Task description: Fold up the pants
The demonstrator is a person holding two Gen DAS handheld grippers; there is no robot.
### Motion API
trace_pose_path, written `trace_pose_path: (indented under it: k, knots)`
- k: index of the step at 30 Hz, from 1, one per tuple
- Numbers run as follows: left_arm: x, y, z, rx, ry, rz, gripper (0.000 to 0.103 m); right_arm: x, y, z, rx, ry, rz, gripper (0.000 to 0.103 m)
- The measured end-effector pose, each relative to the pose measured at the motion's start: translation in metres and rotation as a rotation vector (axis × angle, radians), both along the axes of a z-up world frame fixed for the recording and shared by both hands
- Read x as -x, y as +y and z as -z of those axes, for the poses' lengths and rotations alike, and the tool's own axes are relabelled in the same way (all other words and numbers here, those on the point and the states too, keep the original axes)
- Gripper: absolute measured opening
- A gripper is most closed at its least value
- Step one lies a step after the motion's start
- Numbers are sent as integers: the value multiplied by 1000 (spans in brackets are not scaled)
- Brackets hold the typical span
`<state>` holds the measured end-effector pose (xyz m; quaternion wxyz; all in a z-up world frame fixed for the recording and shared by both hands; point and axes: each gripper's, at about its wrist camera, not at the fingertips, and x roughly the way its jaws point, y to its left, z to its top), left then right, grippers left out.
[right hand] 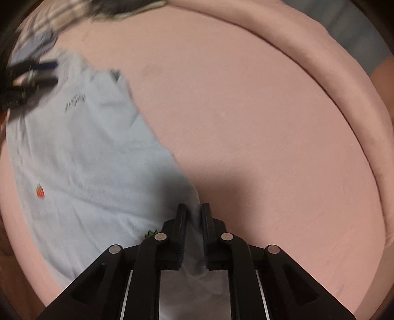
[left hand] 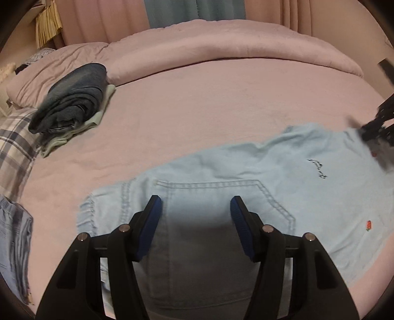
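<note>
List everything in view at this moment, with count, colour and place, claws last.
Pants: one pair, light blue denim, spread on the bed near the claws.
Folded clothes pile: one, dark blue on pale green, far left by the pillow.
Plaid fabric: one, grey and white, left edge.
Bedsheet: one, pink.
Duvet roll: one, pink, far side.
Curtains: pink and blue, behind the bed.
Left claw: black, blue pads, open over the pants.
Right claw: black, shut on the pants' edge.

Pale blue pants [left hand: 246, 172] (small red motif, dark script) on a pink bedsheet [left hand: 197, 110]; dark blue folded clothes [left hand: 73, 98]; plaid pillow [left hand: 14, 147].
</note>
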<state>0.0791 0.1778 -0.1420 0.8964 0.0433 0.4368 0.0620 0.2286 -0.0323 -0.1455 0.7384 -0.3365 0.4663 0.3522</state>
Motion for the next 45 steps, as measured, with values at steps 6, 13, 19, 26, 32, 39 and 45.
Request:
trace_pose_path:
  k: [6, 13, 19, 26, 32, 39, 45]
  knots:
    - [22, -34, -22, 120, -34, 130, 57, 38, -34, -46, -220, -14, 104, 17]
    - [33, -146, -12, 173, 28, 472, 57, 73, -90, -35, -296, 57, 219, 17]
    - [58, -162, 14, 105, 134, 576, 57, 110, -131, 7, -290, 174, 327, 17]
    - [74, -160, -7, 145, 106, 579, 57, 131, -218, 1, -627, 194, 620, 17]
    - [62, -218, -3, 109, 71, 689, 57, 132, -242, 19, -836, 230, 770, 36]
    - [41, -230, 9, 128, 108, 672, 59, 117, -258, 40, -998, 273, 914, 36]
    - [37, -219, 10, 191, 129, 630, 59, 127, -265, 41, -1031, 291, 973, 36]
